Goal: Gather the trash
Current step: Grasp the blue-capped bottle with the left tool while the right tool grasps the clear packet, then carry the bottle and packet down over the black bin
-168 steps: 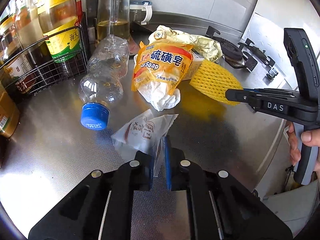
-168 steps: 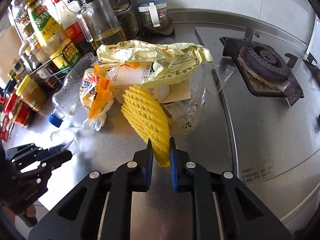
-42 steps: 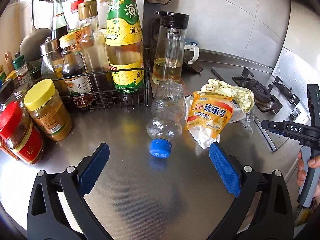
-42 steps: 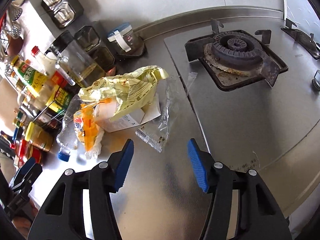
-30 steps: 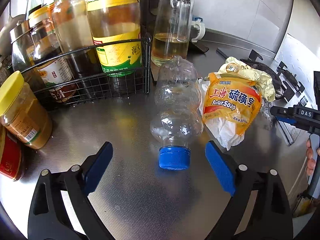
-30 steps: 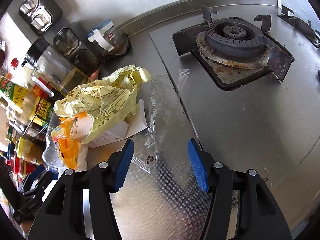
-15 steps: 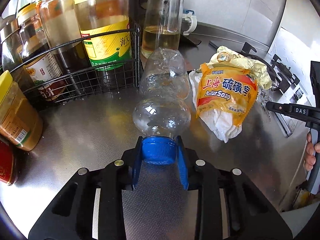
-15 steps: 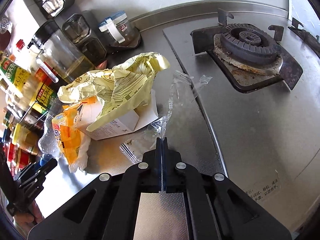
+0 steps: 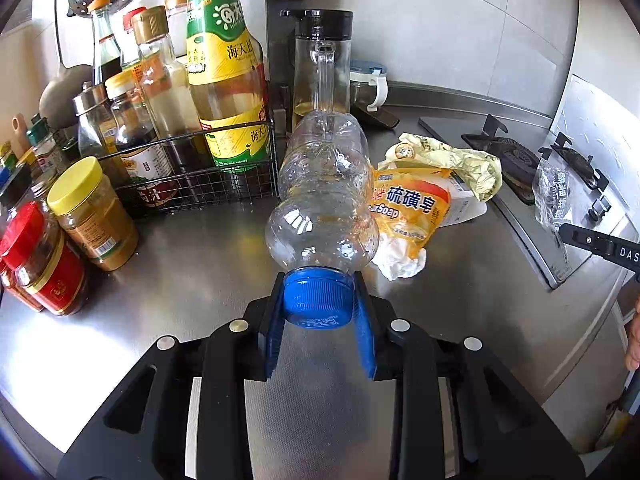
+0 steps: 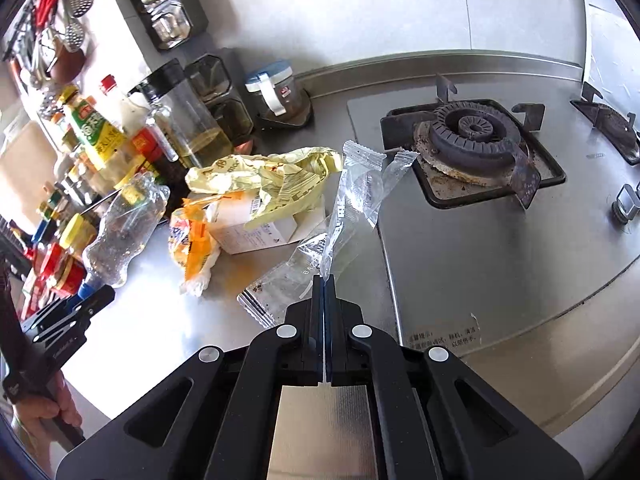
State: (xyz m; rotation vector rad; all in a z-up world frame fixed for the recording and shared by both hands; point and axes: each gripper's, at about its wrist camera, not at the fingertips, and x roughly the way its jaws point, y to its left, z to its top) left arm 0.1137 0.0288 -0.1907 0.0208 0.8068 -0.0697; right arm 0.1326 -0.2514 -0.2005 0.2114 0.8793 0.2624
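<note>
- Two trash items gripped at once: clear plastic bottle [image 9: 324, 196] pinched by its blue cap [image 9: 318, 300] in left gripper [image 9: 320, 320], jaws partly closed onto the cap after just closing; body jutting forward, clear of the steel counter [image 9: 180, 280].
- Clear plastic wrapper [image 10: 352, 200] clamped in right gripper [image 10: 323, 284], jaws fully together on the thin film after just closing; wrapper hanging upward, off the surface.
- Cap grip judged sensible: rigid, unlike the crushable body.
- Remaining on counter, bunched together: orange soap packet [image 9: 412, 208], white tissue [image 9: 400, 256], crumpled yellow wrapper [image 9: 452, 156], white box [image 10: 256, 224].
- Condiment rack [image 9: 192, 168] and gas burner [image 10: 472, 128] nearby; no bin visible.
</note>
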